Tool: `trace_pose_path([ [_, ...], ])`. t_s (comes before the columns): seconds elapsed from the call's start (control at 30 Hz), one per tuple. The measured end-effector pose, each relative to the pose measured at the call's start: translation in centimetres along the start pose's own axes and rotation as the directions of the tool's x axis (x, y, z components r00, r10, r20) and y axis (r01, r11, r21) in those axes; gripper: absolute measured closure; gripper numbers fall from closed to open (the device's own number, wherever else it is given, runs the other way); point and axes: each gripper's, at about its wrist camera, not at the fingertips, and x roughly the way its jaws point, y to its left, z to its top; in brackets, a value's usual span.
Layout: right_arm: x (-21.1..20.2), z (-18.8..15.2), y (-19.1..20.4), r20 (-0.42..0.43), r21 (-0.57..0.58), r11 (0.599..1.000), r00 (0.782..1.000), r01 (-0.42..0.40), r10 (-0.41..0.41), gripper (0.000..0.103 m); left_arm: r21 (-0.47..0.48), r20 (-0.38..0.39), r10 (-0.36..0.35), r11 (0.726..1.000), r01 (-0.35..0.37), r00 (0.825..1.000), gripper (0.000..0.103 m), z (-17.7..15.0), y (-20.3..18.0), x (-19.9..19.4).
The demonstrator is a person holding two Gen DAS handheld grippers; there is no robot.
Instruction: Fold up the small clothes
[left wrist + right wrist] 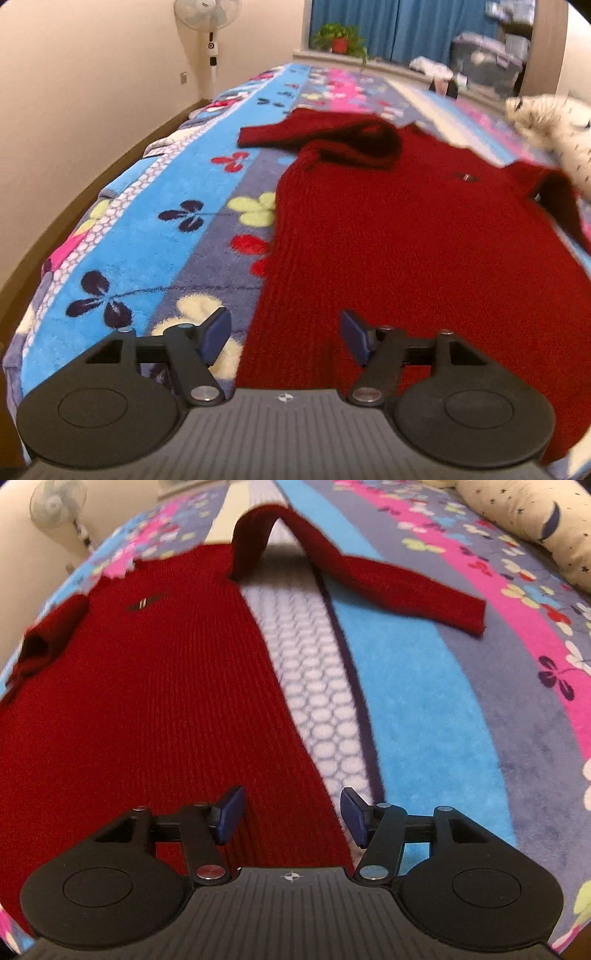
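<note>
A dark red knitted sweater (406, 229) lies flat on a flowered blanket (155, 206), collar away from me. In the left wrist view my left gripper (284, 336) hovers over the sweater's lower left edge, its jaws apart with nothing pressed between the blue pads (216, 334). Through the right wrist camera the same sweater (147, 686) fills the left half, one sleeve (388, 579) stretched out to the right and humped near the shoulder. My right gripper (291, 818) stands open over the sweater's lower right edge, and only cloth lying flat below shows between its pads.
A cream pillow with dark stars (528, 520) lies at the far right of the blanket (443, 686). A standing fan (208, 22), a potted plant (340, 37) and blue curtains stand beyond the bed. The bed's left edge drops off toward a wall.
</note>
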Motion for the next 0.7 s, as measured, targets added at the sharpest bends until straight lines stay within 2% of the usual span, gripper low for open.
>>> trace_pose_path([
  [0.1,0.3,-0.2,0.8,0.001,-0.057,0.998,1.0,0.009,-0.009,0.044,-0.022,-0.047,-0.012,1.0,0.011,0.999,0.033,-0.1,0.4,1.3],
  [0.17,0.3,-0.3,1.1,0.01,-0.085,0.996,1.0,0.004,-0.003,0.054,-0.05,-0.074,-0.022,0.999,0.019,0.997,0.04,-0.3,0.7,1.9],
  [0.2,0.2,-0.3,1.2,0.015,-0.084,0.996,1.0,-0.007,0.008,0.068,-0.06,-0.075,-0.034,0.998,0.03,0.997,0.044,-0.4,0.8,2.1],
  [0.23,-0.1,-0.2,1.1,0.024,-0.08,0.997,1.0,-0.014,0.016,0.083,-0.062,-0.074,-0.056,0.997,0.051,0.996,0.057,-0.4,0.9,2.0],
  [0.27,-0.4,-0.1,1.1,0.037,-0.08,0.997,0.999,-0.002,0.005,0.092,-0.057,-0.069,-0.067,0.996,0.063,0.995,0.076,-0.4,0.8,1.9],
  [0.33,-1.1,-0.1,0.9,0.058,-0.062,0.998,0.998,-0.016,0.02,0.093,-0.035,-0.051,-0.077,0.997,0.075,0.996,0.091,-0.5,0.5,1.3],
  [0.47,-3.5,-0.3,0.4,0.144,-0.043,0.997,0.988,-0.057,0.063,0.094,-0.017,-0.002,-0.106,0.994,0.106,0.994,0.092,-0.4,0.1,-0.5],
  [0.7,-7.7,-0.6,-2.0,0.276,0.011,0.99,0.952,-0.14,0.131,0.097,-0.014,0.08,-0.154,0.988,0.156,0.985,0.093,0.9,0.3,-4.3],
])
